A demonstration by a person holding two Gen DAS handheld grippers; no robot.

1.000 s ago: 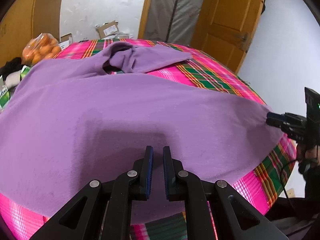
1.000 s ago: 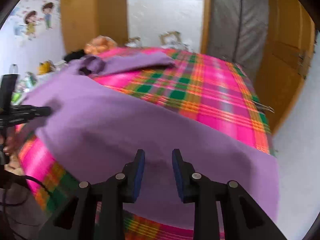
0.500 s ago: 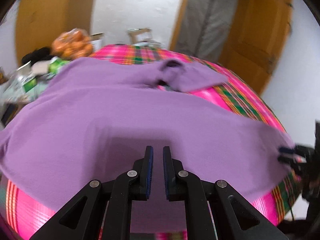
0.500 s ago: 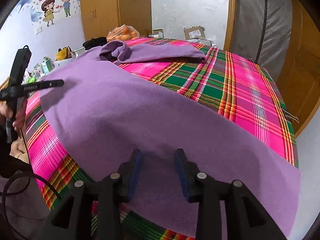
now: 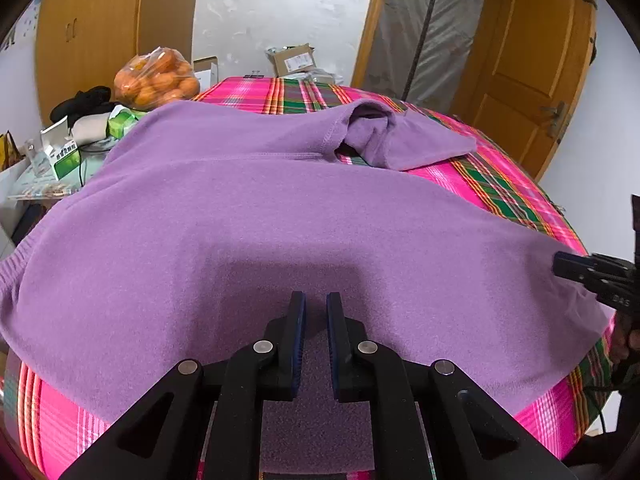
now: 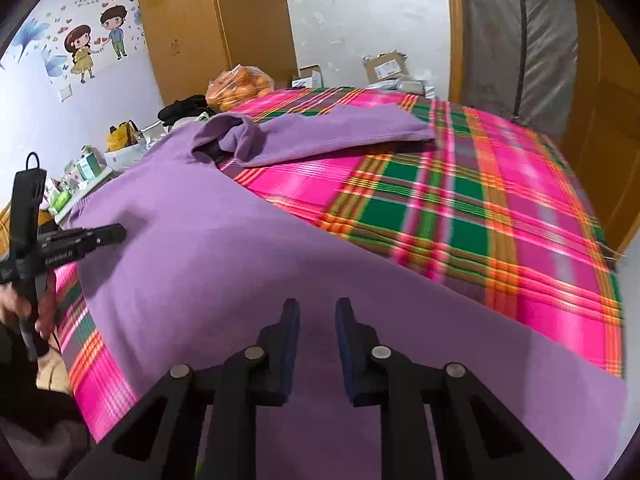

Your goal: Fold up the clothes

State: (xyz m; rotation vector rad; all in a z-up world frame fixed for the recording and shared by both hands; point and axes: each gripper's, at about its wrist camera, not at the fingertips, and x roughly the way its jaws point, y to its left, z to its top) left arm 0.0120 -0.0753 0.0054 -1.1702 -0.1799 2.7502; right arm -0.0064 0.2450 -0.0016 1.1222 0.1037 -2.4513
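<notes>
A purple fleece garment (image 5: 280,220) lies spread across a bed with a pink and green plaid cover (image 6: 480,208), one sleeve (image 5: 408,144) lying folded at the far side. My left gripper (image 5: 316,300) sits over the near hem, its jaws drawn to a narrow slit with purple fabric in it. In the right wrist view it (image 6: 120,232) reaches onto the garment's left edge. My right gripper (image 6: 318,304) is over the other end of the hem. Its jaws are closing with fabric (image 6: 208,264) lying between them, and the pads stand clear of it.
A bag of oranges (image 5: 156,78), dark clothes and small boxes (image 5: 64,152) crowd a low surface left of the bed. Cardboard boxes (image 5: 294,60) sit beyond the far edge. A wooden door (image 5: 532,60) stands at the right. A person's hand (image 6: 16,308) holds the left gripper.
The right jaws widened, then narrowed. The right gripper slid down along the garment's right edge. The left view swung, so the sleeve now sits right of centre. The left jaws kept their slit.
</notes>
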